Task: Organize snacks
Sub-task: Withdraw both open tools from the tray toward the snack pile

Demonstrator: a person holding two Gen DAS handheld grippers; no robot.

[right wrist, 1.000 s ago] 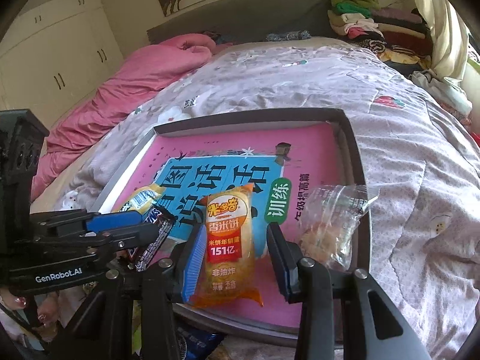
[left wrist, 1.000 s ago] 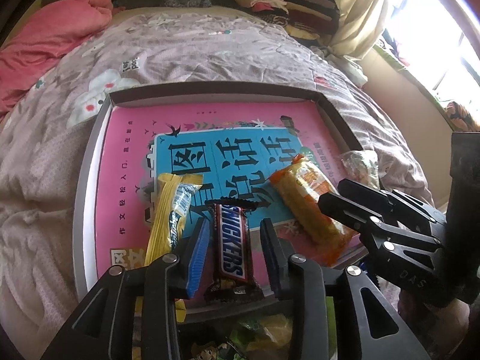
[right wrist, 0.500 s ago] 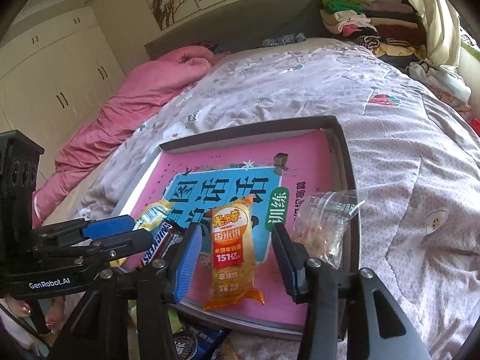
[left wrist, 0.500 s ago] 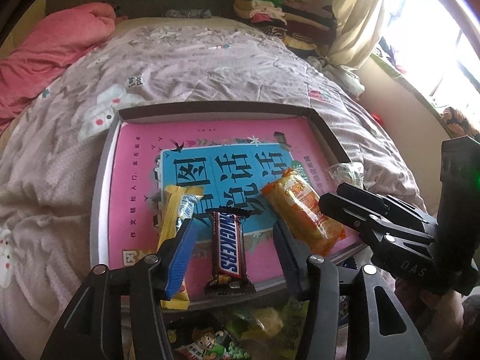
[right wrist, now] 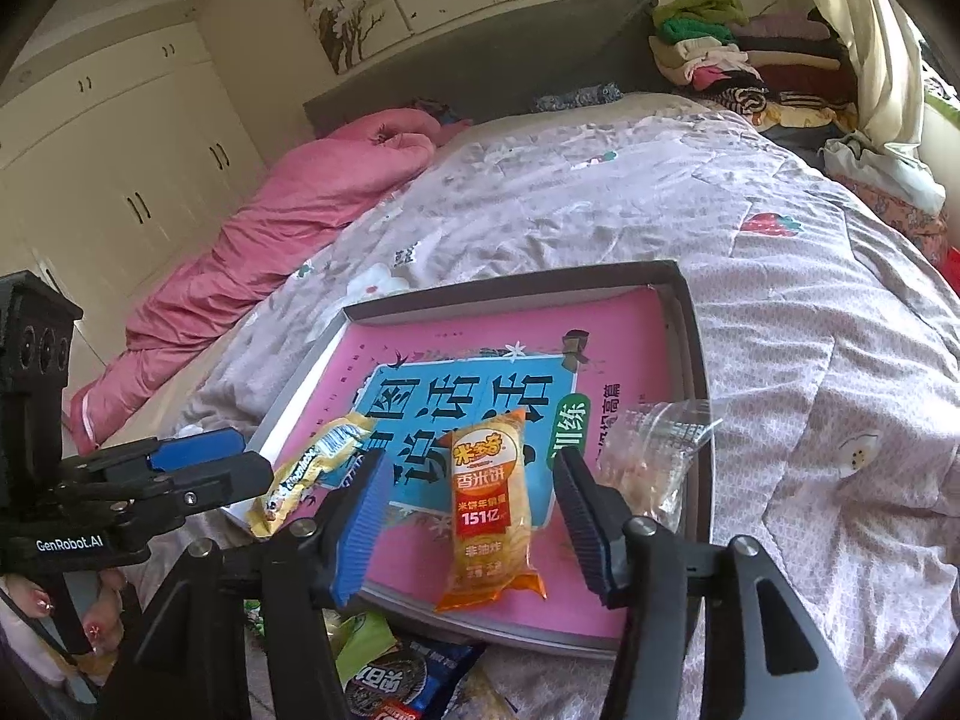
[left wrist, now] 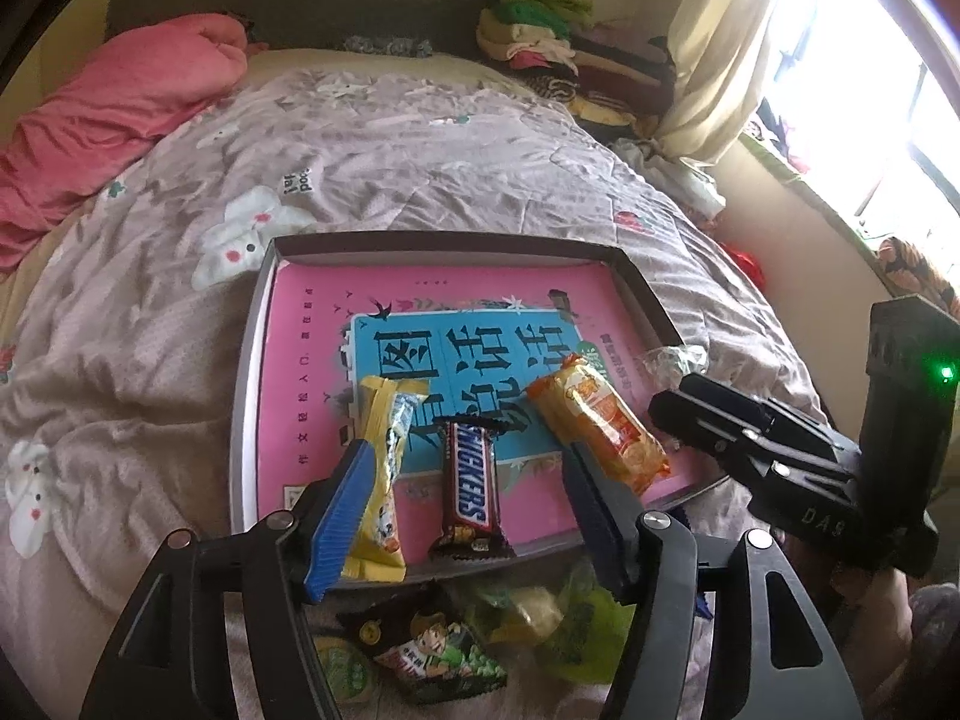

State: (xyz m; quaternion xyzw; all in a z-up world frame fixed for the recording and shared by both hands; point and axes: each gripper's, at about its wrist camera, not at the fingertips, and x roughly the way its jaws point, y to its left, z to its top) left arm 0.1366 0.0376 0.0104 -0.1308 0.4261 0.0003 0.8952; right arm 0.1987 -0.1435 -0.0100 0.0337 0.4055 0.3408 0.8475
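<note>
- Change: a second ago both grippers stood low over the tray (left wrist: 243,396), each straddling one snack. Both have since drawn back and risen, with the jaws spread wider.
- Left gripper (left wrist: 462,504): released, jaws apart, holding nothing. The Snickers bar (left wrist: 470,489) lies flat on the tray between its fingers, untouched.
- Right gripper (right wrist: 474,516): released, jaws apart, holding nothing. The orange rice-cracker pack (right wrist: 491,510) lies flat near the tray's front edge, in line with the gap.
- Row on the tray, left to right: yellow wafer pack (left wrist: 384,480), Snickers bar, orange rice-cracker pack, clear bag (right wrist: 654,456) at the right rim. The first three lie side by side, roughly parallel.
- Judgement: two placements appear complete. Further snacks, among them a dark packet (left wrist: 432,648), lie loose on the bed just in front of the tray and remain to be fetched.
- Surface: the tray has a pink and blue printed floor and rests on a soft grey quilt (left wrist: 150,360). A soft base may let the tray tip under pressure.
- Room: a pink duvet (right wrist: 288,222) lies by the headboard, folded clothes (right wrist: 720,54) are stacked at the far corner, and white wardrobes (right wrist: 120,138) line the wall.
</note>
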